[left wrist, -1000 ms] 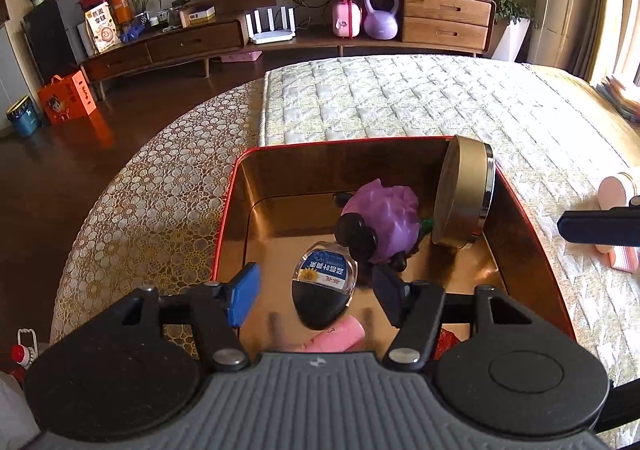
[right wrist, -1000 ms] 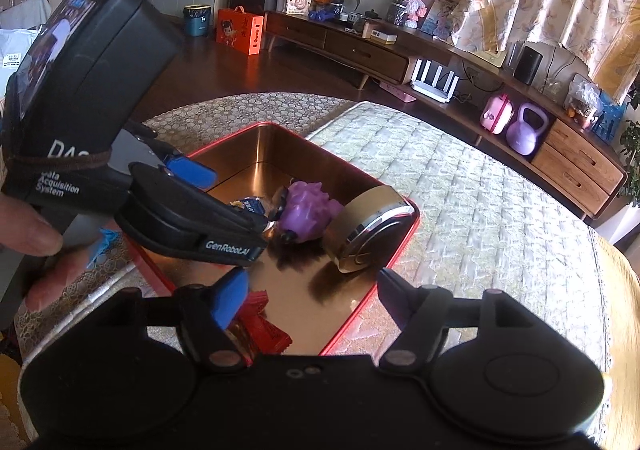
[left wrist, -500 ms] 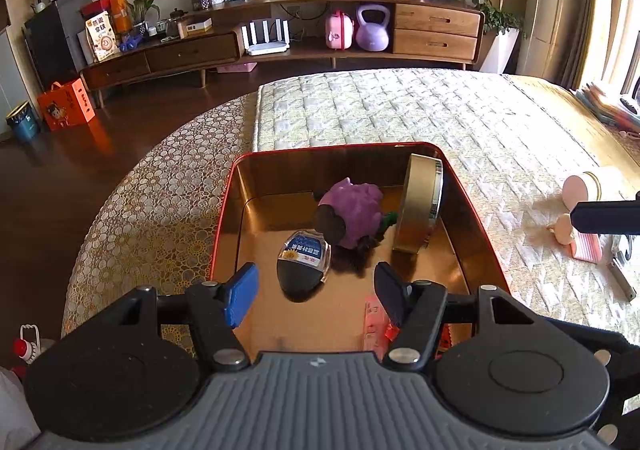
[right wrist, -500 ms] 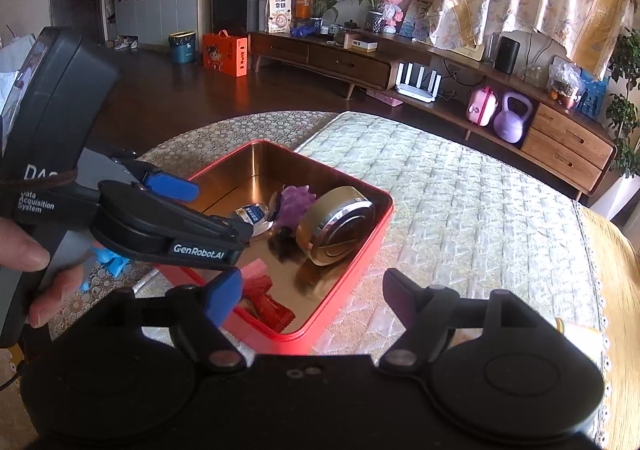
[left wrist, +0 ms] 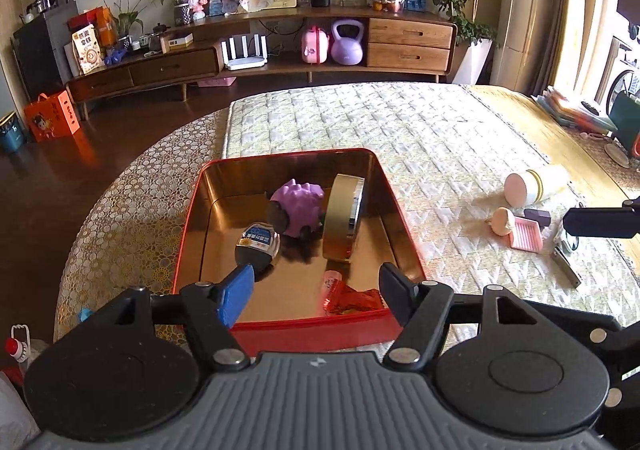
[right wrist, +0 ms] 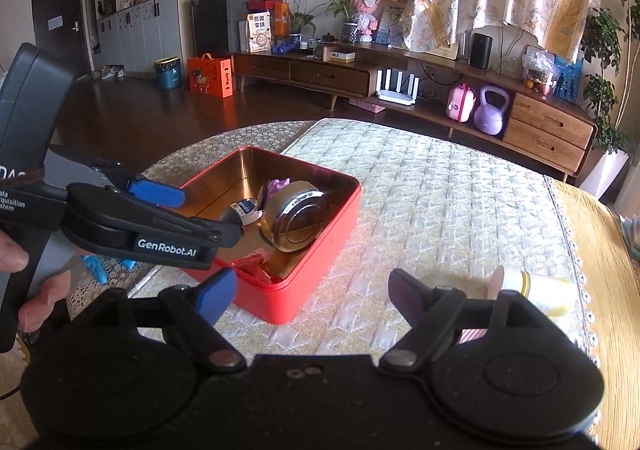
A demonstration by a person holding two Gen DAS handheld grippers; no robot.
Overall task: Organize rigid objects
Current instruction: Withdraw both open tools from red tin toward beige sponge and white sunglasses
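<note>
A red tin tray sits on the quilted table. In it lie a purple toy, a round gold tin on edge, a small blue-labelled bottle, a pink tube and a red wrapper. My left gripper is open and empty above the tray's near edge. My right gripper is open and empty over the quilt right of the tray. A white jar, a pink comb and a small beige figure lie on the quilt to the right.
A dark purple block and a metal clip lie by the comb. The round table's edge curves off left over a dark floor. A low wooden cabinet stands at the back. Blue scraps lie by the tray's left.
Both grippers have pulled back and up from the tray. The tray looks smaller and more of the quilt shows, with the jar, comb and figure now in the left wrist view.
</note>
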